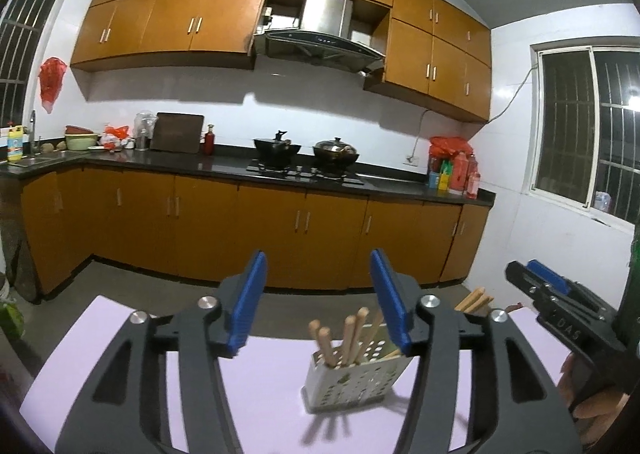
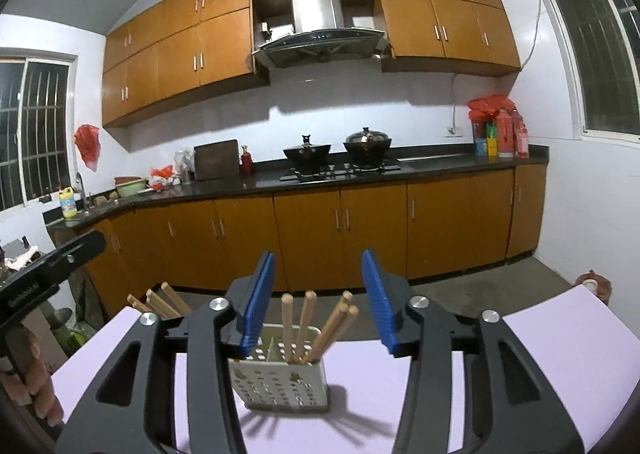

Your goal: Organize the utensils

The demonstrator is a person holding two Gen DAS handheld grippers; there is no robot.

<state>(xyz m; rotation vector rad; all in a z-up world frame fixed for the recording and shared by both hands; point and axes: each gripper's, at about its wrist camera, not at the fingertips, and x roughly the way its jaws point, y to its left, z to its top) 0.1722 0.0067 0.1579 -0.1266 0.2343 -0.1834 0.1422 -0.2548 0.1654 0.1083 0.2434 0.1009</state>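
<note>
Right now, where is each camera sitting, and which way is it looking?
Left wrist: sits on the left gripper, jaws open, facing the kitchen counter; the right gripper shows at its right.
Right wrist: sits on the right gripper, jaws open, facing the same counter; the left gripper shows at its left.
Shared: the chopstick holder on the purple table.

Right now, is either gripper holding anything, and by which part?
Nothing is held. The left gripper and right gripper are both open and empty; the chopsticks stand in the holder.
</note>
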